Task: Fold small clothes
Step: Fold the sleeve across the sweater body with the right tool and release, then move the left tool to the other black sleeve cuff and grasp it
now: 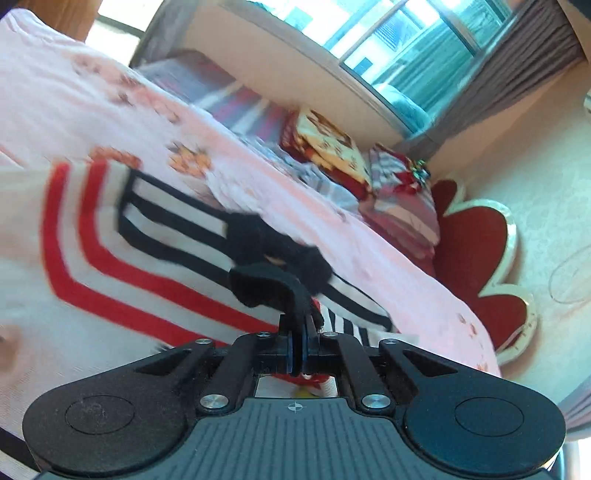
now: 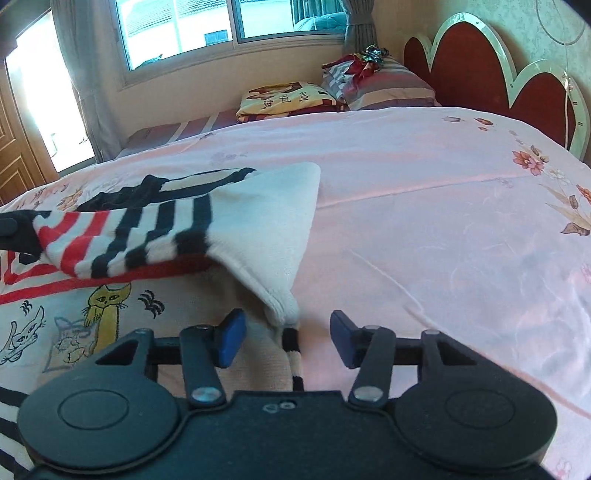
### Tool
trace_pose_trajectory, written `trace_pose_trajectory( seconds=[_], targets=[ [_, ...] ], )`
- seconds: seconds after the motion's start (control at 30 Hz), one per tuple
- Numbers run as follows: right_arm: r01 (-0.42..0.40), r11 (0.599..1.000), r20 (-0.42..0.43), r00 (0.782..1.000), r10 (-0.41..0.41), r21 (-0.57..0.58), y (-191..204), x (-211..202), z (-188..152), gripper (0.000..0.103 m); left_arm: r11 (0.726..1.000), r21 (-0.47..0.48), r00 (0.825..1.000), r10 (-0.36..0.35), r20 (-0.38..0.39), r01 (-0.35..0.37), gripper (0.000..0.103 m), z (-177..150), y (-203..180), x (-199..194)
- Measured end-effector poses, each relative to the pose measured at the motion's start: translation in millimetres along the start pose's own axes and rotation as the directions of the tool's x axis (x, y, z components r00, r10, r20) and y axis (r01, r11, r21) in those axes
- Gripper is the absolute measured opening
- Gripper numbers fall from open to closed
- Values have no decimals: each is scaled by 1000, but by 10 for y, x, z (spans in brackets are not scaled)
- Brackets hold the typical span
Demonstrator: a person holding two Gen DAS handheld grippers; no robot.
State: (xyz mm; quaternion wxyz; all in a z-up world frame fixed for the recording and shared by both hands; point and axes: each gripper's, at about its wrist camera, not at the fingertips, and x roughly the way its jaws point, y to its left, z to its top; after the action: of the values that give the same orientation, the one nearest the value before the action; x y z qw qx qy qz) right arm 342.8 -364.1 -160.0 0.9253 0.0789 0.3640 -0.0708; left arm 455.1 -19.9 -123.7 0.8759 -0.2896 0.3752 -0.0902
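Observation:
A small white knitted sweater [image 1: 110, 240] with red and black stripes and cat drawings lies on the pink bed sheet [image 1: 388, 266]. My left gripper [image 1: 303, 332] is shut on a black trimmed edge of it and holds that part lifted. In the right wrist view a striped sleeve and a white panel of the sweater [image 2: 258, 221] are folded over the cat print. My right gripper [image 2: 287, 328] is open. The folded white corner sits between its blue pads [image 2: 232, 332] without either pad pressing on it.
The pink floral sheet [image 2: 443, 221] stretches away to the right. At the far end lie a folded yellow blanket [image 2: 284, 99] and striped pillows [image 2: 384, 85], against a red scalloped headboard [image 2: 480, 70]. A window [image 2: 184, 26] and a wooden door [image 2: 14, 147] stand behind.

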Motion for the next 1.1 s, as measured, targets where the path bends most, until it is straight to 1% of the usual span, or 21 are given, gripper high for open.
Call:
trace_pose_trajectory(
  seconds=[0.07,0.1,0.13,0.17,0.27,0.33,0.4,0.43,0.5,0.57,0.6,0.67,0.7,0.8,0.87,0.93,1.0,1.03,1.07,1.1],
  targets=[
    [-3,1000,4,1000,3,-30,78,21,9,43,998,14,998,58,3,-58,4,49,181,-25],
    [2,999,7,1000,-2,-47,115,28,3,37,996,8,996,84,-9,-84,4,49,283,-3],
    [-1,999,9,1000,2,-54,137,31,-8,27,994,0,994,108,-23,-108,4,17,403,18],
    [-3,999,12,1000,3,-52,146,29,-21,24,992,2,991,130,-40,-130,4,-44,497,61],
    [12,999,7,1000,-12,-42,91,57,-83,20,984,6,980,176,-94,-176,4,-286,685,252],
    [9,1000,2,1000,-9,-21,22,70,-96,19,984,33,981,179,-71,-177,4,-361,693,264],
    [6,999,-9,1000,-7,-33,34,20,-78,20,983,32,980,184,-71,-182,5,-337,674,241],
    [-10,999,-30,1000,9,-41,35,9,-75,20,980,40,979,195,-58,-192,5,-333,654,180],
    [-54,998,-41,998,54,-9,-27,-81,-77,27,973,81,976,217,-21,-215,5,-309,596,42],
    [-80,996,-29,996,81,24,-104,-212,-65,39,965,82,968,250,13,-250,5,-302,595,-123],
    [-88,995,-12,996,89,42,-142,-277,-50,42,964,72,966,256,19,-257,5,-286,613,-180],
    [-104,991,24,994,102,82,-210,-362,29,56,964,65,966,255,32,-257,5,-269,615,-249],
    [-111,989,40,993,108,97,-230,-355,89,57,967,73,970,242,30,-244,5,-260,594,-244],
    [-92,991,38,995,89,94,-222,-146,280,57,974,109,980,199,3,-198,5,-252,445,-104],
    [-108,989,21,994,106,101,-197,63,399,50,977,126,984,177,-16,-174,5,-272,325,56],
    [-118,987,3,993,118,109,-165,271,508,48,973,150,982,184,-33,-177,5,-300,251,237],
    [-104,986,-8,994,106,128,-151,469,612,48,966,165,978,206,-33,-198,5,-328,251,367],
    [-110,983,-11,994,113,144,-156,569,666,49,963,171,976,217,-27,-209,8,-334,271,392],
    [-116,981,-15,993,119,159,-164,663,709,48,961,172,974,226,-27,-218,9,-348,297,409],
    [-116,978,-19,992,121,174,-173,755,755,47,966,155,977,212,-28,-206,9,-351,337,397]
  ],
)
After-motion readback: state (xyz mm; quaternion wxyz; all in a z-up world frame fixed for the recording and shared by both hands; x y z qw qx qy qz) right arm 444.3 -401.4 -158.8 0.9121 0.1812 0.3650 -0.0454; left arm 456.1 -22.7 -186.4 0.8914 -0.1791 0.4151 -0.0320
